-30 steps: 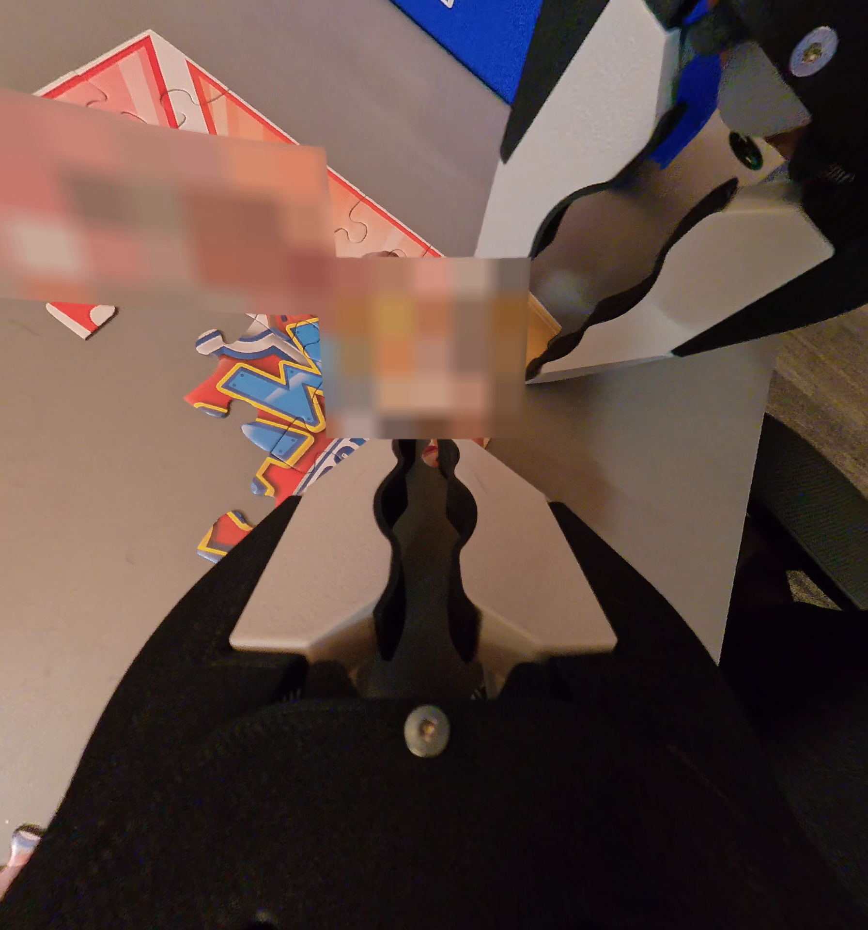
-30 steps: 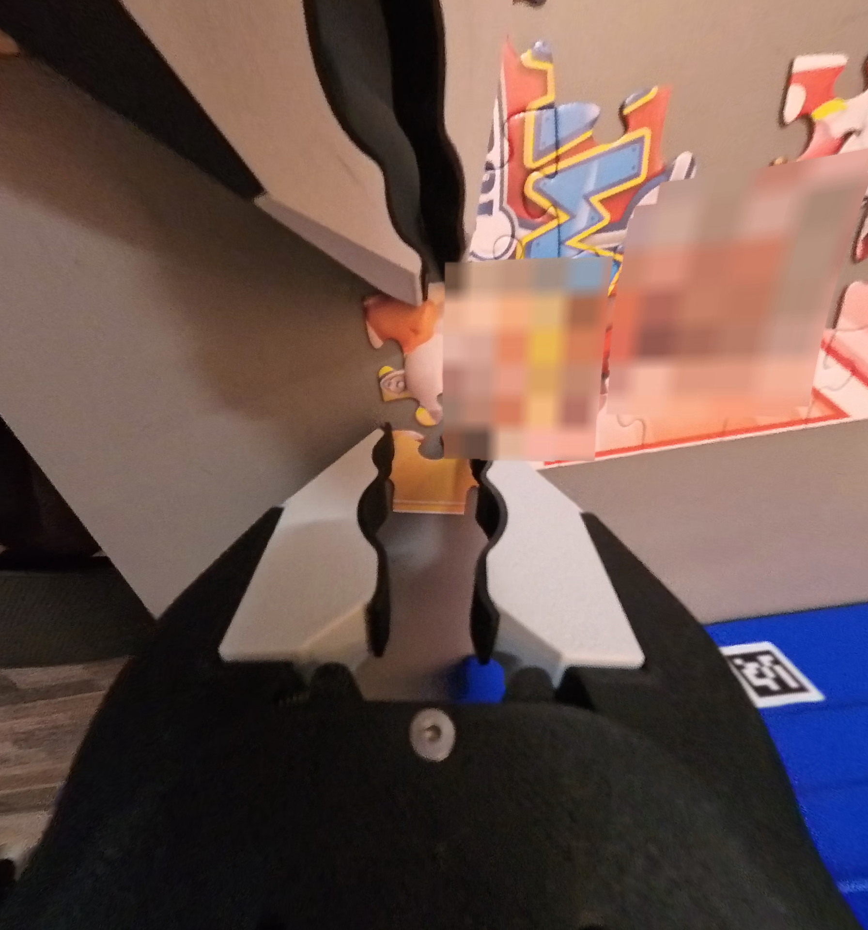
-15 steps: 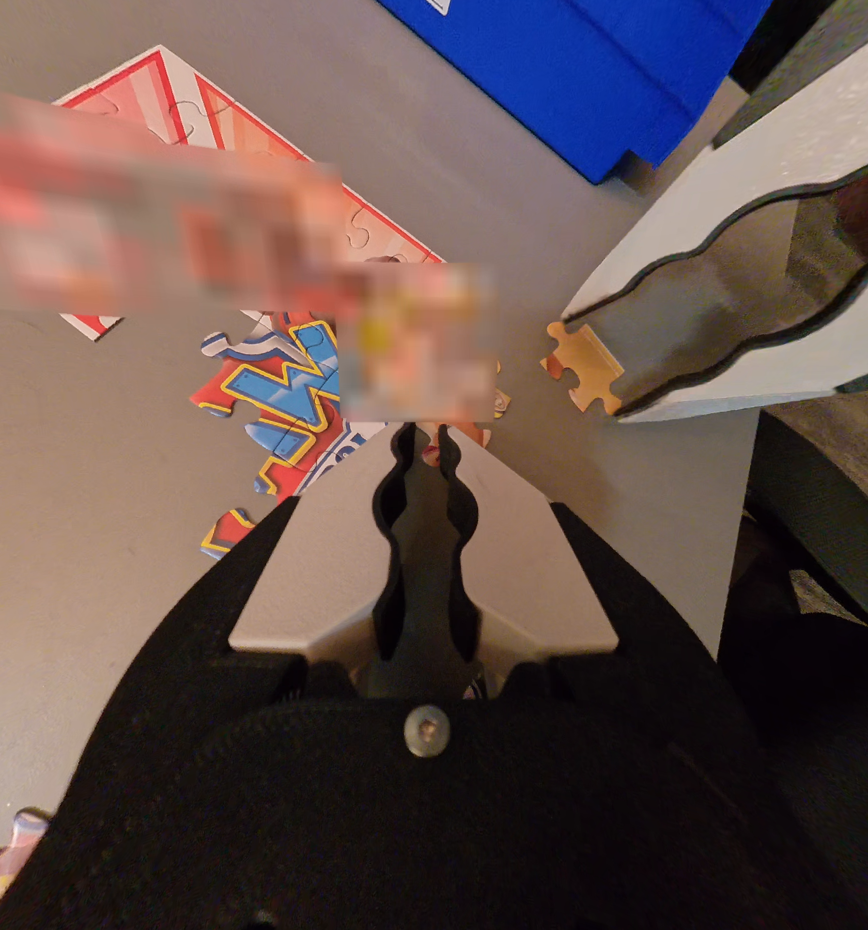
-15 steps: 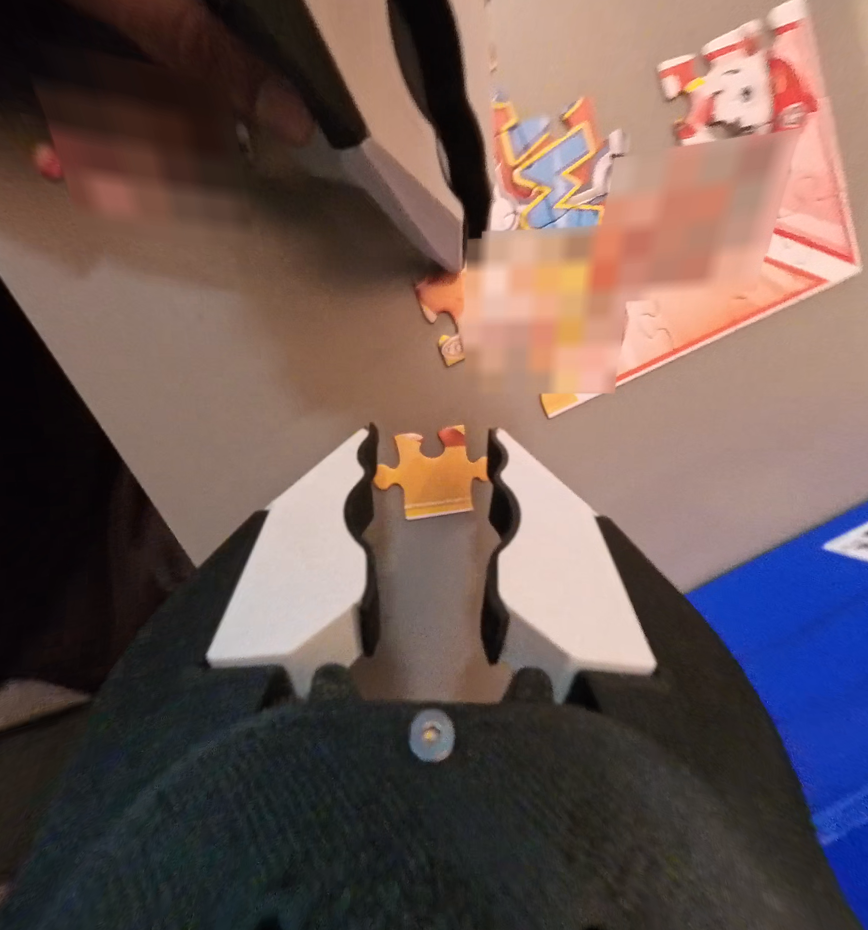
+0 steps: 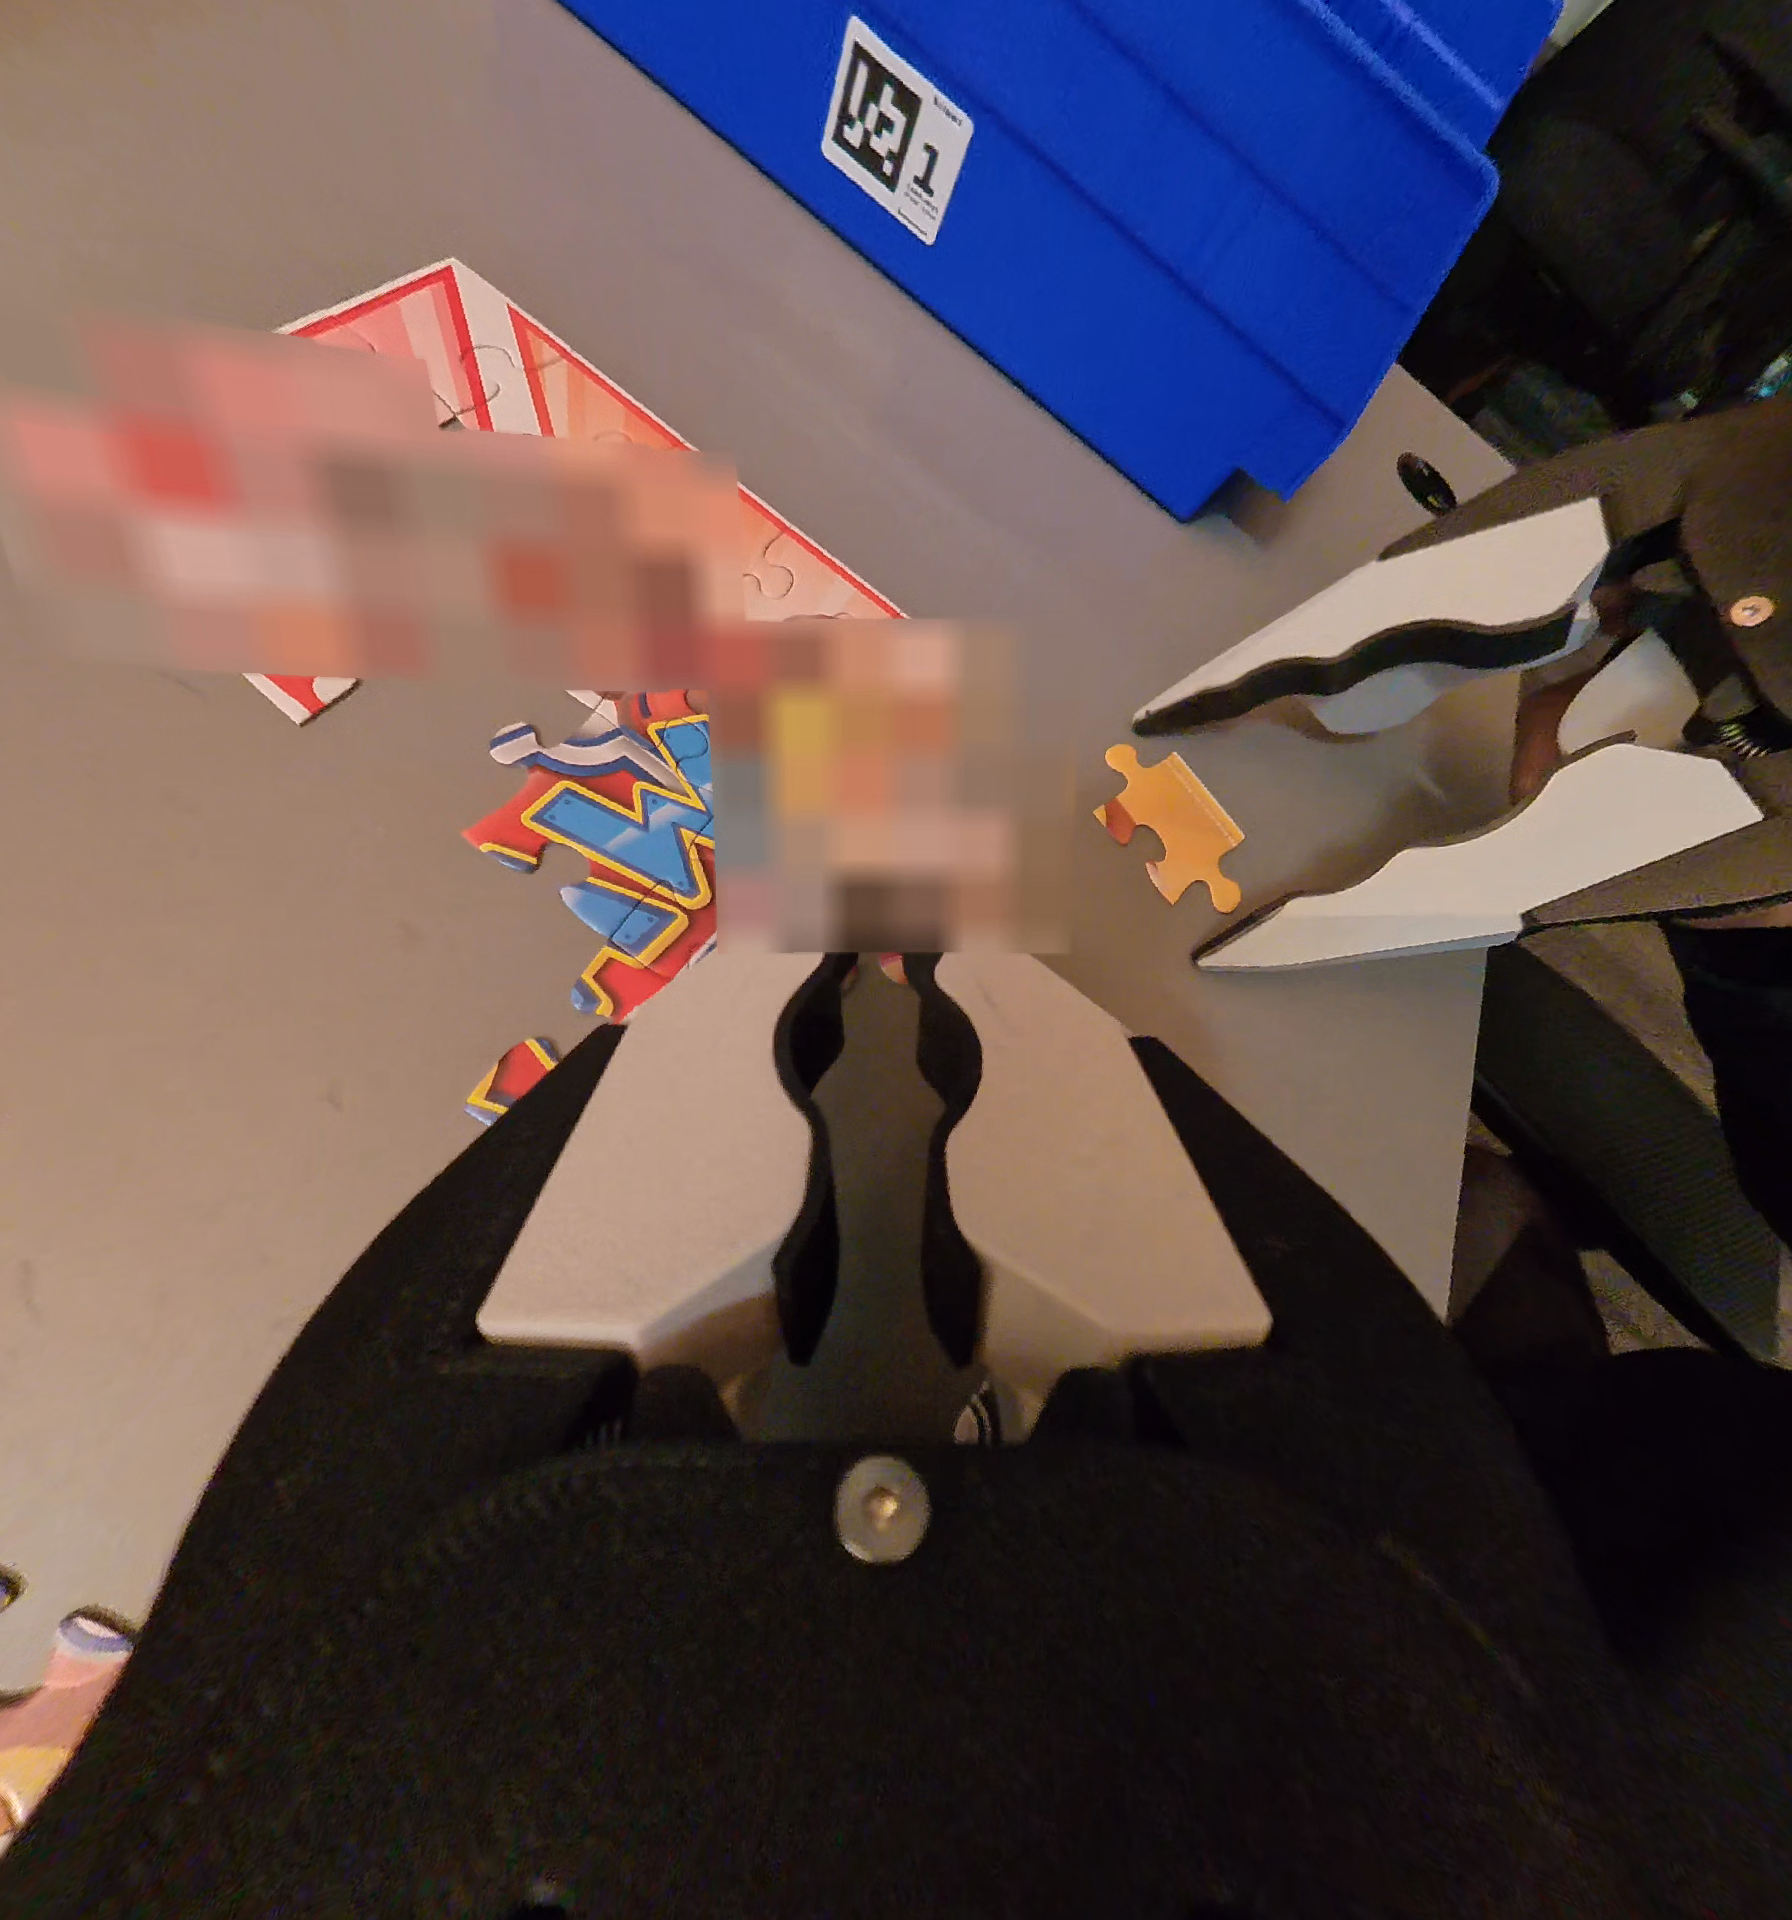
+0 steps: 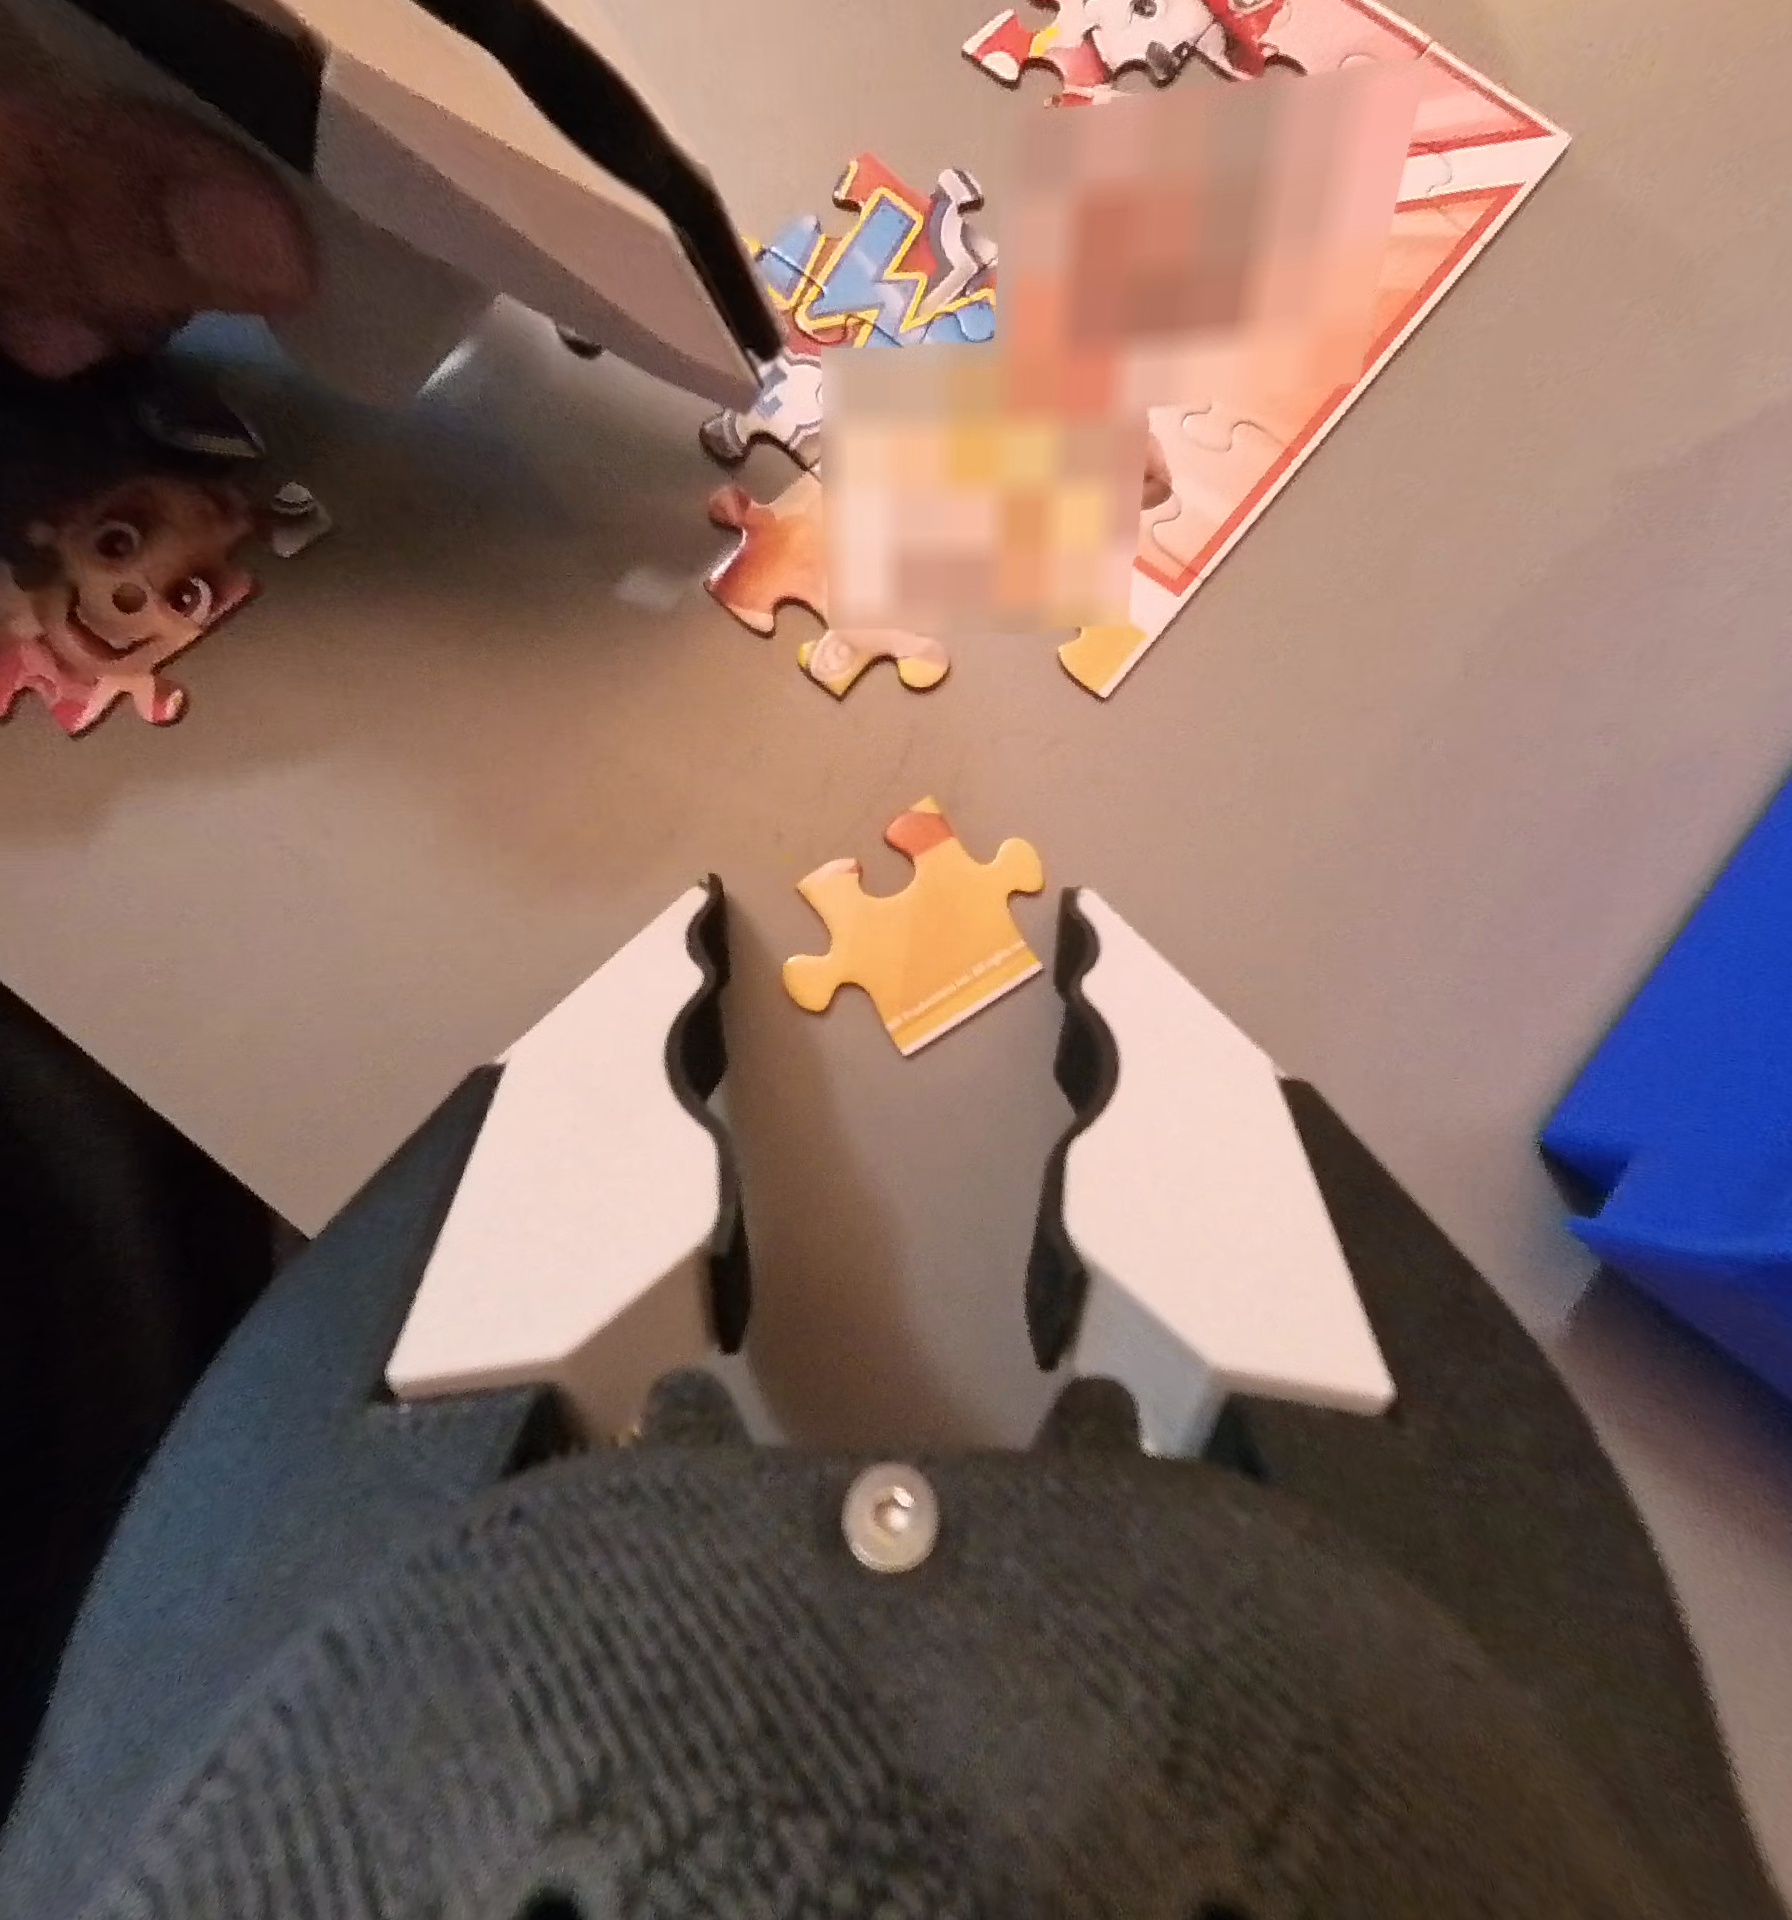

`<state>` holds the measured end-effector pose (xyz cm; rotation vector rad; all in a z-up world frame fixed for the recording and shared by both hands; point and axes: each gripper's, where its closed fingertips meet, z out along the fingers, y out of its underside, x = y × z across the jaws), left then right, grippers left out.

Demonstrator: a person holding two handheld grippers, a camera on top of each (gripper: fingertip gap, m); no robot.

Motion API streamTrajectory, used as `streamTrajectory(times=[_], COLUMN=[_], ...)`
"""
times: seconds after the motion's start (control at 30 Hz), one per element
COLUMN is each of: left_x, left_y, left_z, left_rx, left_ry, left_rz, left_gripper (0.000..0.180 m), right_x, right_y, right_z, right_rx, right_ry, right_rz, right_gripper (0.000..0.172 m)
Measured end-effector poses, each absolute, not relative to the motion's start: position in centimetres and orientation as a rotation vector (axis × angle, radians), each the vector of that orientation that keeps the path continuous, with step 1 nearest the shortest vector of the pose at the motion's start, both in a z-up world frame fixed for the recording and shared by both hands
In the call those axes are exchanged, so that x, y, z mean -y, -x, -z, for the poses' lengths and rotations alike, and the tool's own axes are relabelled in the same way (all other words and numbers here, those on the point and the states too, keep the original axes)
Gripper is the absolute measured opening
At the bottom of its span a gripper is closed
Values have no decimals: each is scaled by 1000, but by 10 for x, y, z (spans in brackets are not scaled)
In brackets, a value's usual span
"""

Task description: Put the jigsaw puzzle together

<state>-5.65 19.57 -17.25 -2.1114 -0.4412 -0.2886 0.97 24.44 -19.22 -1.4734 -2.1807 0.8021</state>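
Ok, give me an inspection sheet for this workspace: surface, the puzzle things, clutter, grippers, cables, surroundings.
Surface: grey table, bare around the pieces.
Job's things: yellow puzzle piece lying flat; part-built puzzle with red border; loose cartoon-dog piece.
Clutter: blue bin with a sticker.
Grippers: right gripper jaws wide, straddling the yellow piece without touching; left gripper jaws nearly together at the puzzle's edge, tips masked.
Cables: nothing seen.
Surroundings: dark chair beside the table.

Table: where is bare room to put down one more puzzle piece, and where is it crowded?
Bare grey table lies left of the blue-red puzzle cluster, and between the assembled puzzle and the blue bin. It is crowded around the yellow piece, between the right gripper fingers.
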Motion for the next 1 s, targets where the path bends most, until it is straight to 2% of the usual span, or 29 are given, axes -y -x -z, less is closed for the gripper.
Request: streamTrajectory(times=[0.13,0.3,0.4,0.77,1.0], left_x=[-196,-196,-196,-198,-198], left_y=[57,57,56,51,50], left_z=[171,172,173,179,179], left_rx=[446,453,451,422,405], left_ry=[2099,2099,2110,2159,2173], left_rz=[307,319,327,317,298], left_gripper=[4,4,4,4,4], right_x=[-233,-209,-197,-201,-188], right_y=[-11,-8,-3,-3,3], right_z=[191,191,191,188,191], right_rx=[2211,2258,2282,2295,2335], right_ry=[1425,1347,1297,1306,1303], right_rz=[-836,-888,-901,-864,-881], right_gripper=[38,37,26,40,31])
